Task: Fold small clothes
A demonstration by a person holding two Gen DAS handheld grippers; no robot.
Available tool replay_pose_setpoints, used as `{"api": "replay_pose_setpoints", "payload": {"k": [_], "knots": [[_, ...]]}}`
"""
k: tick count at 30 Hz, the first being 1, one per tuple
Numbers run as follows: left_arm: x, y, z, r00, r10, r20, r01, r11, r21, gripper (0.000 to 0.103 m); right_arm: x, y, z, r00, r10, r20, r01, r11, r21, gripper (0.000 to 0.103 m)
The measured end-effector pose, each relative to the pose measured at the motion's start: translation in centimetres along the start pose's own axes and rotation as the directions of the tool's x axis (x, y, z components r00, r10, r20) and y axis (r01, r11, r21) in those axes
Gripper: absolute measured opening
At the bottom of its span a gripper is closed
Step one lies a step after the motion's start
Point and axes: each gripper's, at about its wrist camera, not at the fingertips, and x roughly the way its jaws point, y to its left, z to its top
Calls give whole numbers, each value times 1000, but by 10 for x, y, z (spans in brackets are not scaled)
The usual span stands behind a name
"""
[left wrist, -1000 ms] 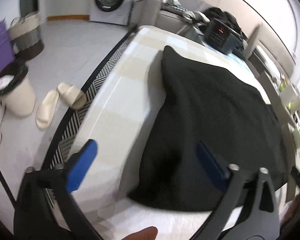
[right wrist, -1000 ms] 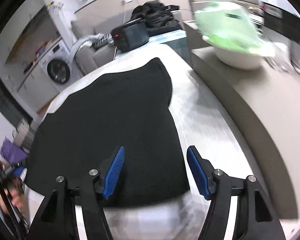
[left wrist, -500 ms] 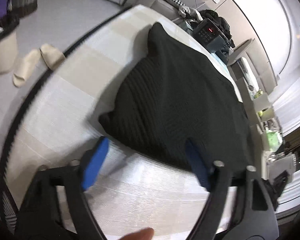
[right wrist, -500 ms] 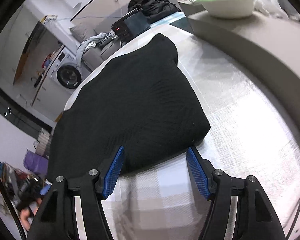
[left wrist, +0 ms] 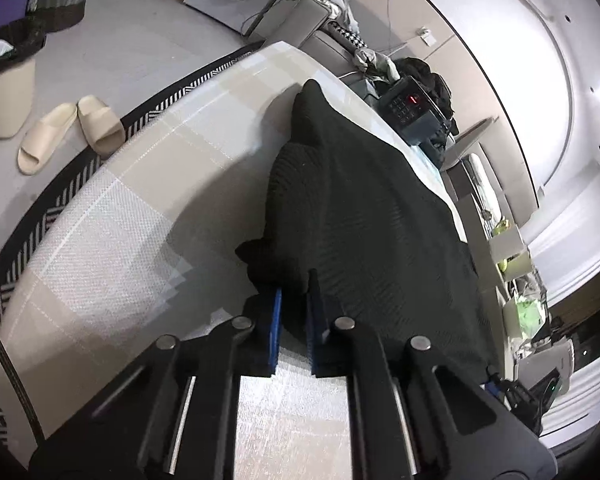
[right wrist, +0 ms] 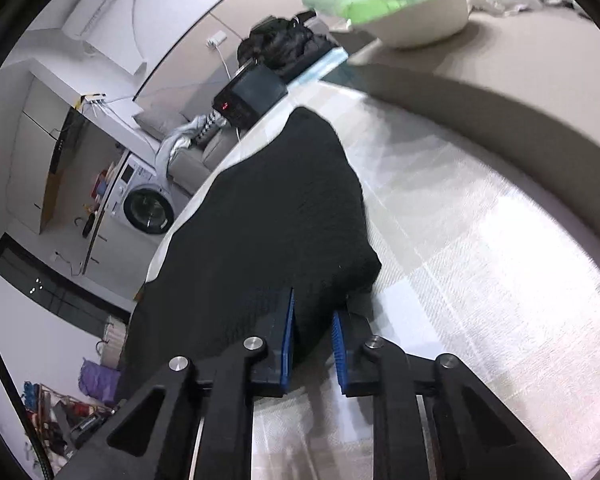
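The black knit garment lies flat on the checked table cover. The left gripper is clamped on its near corner; the right gripper is closing on the other, fabric between its jaws. A shallow pinch risks the thick knit slipping free during lifting, skewing the fold.

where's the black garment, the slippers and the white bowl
black garment (left wrist: 360, 208): left wrist view, middle of the knit fabric
slippers (left wrist: 100, 124): left wrist view, top strap of the right-hand slipper on the floor
white bowl (right wrist: 424, 20): right wrist view, outer wall below the rim
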Motion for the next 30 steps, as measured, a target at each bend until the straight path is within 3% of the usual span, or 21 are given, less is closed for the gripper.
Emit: {"api": "replay_pose_setpoints", "payload": {"k": [3,4,5,7,9,13,16,17,19,20,23,27,30], "knots": [[4,2,-6,999,30,-35,-30,999,10,8,9,-10,0,999,-18,-42,21,998,51,18],[6,3,-8,998,44,-42,-43,999,12,10,11,-13,-1,998,-13,-60,17,998,69,24],[5,5,-9,998,43,-45,-42,999,5,20,10,-12,-2,997,4,-73,2,997,80,26],[5,6,-11,997,8,-71,-9,1000,-19,33,7,-8,-4,995,47,-85,-40,996,83,45],[6,5,-13,996,-21,-81,18,999,-33,38,4,3,-10,991,87,-102,-81,995,60,48],[16,-3,-18,995,-57,-87,54,998,-37,38,17,16,-20,984,114,-139,-108,993,55,48],[19,-5,-17,996,-60,-69,56,997,-56,37,28,17,-21,989,108,-99,-100,991,83,44],[21,-5,-17,997,-48,-58,44,997,-60,28,30,17,-21,994,79,-79,-72,994,84,39],[23,-4,-15,998,-32,-48,29,998,-61,12,34,18,-20,996,60,-69,-54,996,77,14],[21,-3,-14,998,-54,-40,51,996,-73,10,33,18,-18,996,69,-60,-64,995,82,11],[11,-4,-12,997,-71,-6,70,996,-55,9,25,21,-14,995,90,-34,-88,994,61,10],[16,-1,-12,996,-71,-44,68,996,-65,9,33,15,-15,992,76,-101,-67,994,88,13],[24,2,-17,991,-88,-106,77,992,-100,21,36,7,-19,980,126,-154,-105,985,138,22]]}}
